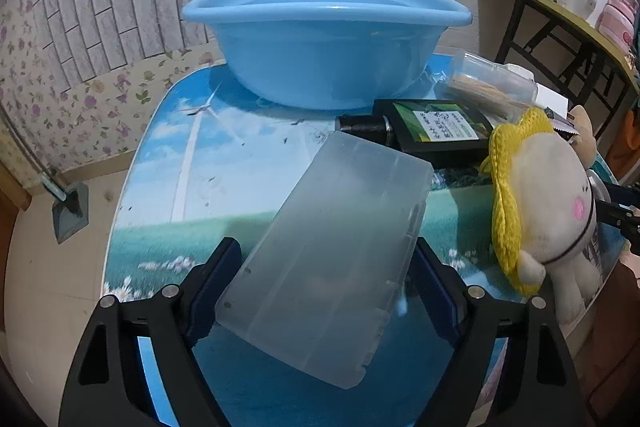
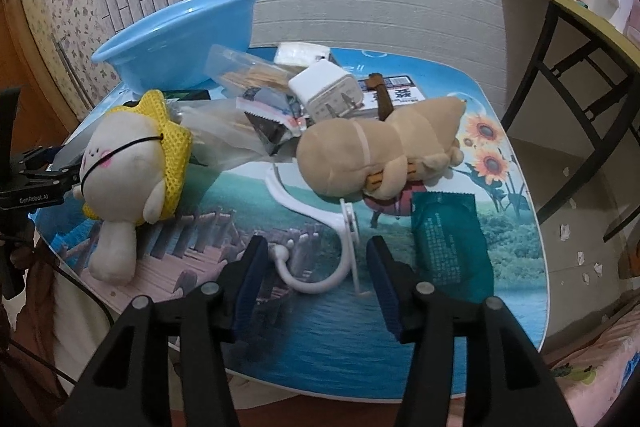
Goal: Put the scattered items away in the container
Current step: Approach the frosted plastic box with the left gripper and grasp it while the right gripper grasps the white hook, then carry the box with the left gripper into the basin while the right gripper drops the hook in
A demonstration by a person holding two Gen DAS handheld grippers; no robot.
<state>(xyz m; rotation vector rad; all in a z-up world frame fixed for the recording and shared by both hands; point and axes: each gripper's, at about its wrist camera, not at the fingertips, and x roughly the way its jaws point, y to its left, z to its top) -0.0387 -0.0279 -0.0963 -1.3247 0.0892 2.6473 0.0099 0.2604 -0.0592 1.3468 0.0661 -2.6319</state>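
My left gripper [image 1: 326, 259] is shut on a frosted clear plastic box [image 1: 332, 251] and holds it tilted above the table, in front of the blue basin [image 1: 324, 39]. The basin also shows in the right wrist view [image 2: 176, 39] at the back left. My right gripper [image 2: 316, 263] is open and empty over a white curved hook [image 2: 320, 239] at the table's front. A white plush with a yellow hood [image 2: 132, 167] lies to the left, a tan plush [image 2: 376, 151] ahead, and a teal packet [image 2: 450, 247] to the right.
A pile lies behind the plushes: a white charger plug [image 2: 328, 91], a clear box of sticks [image 2: 248, 71], snack packets [image 2: 272, 119] and a black-green box [image 1: 436, 131]. A dark-framed side table [image 2: 568, 39] stands at the right. The picture-printed table [image 1: 208, 187] ends at the left.
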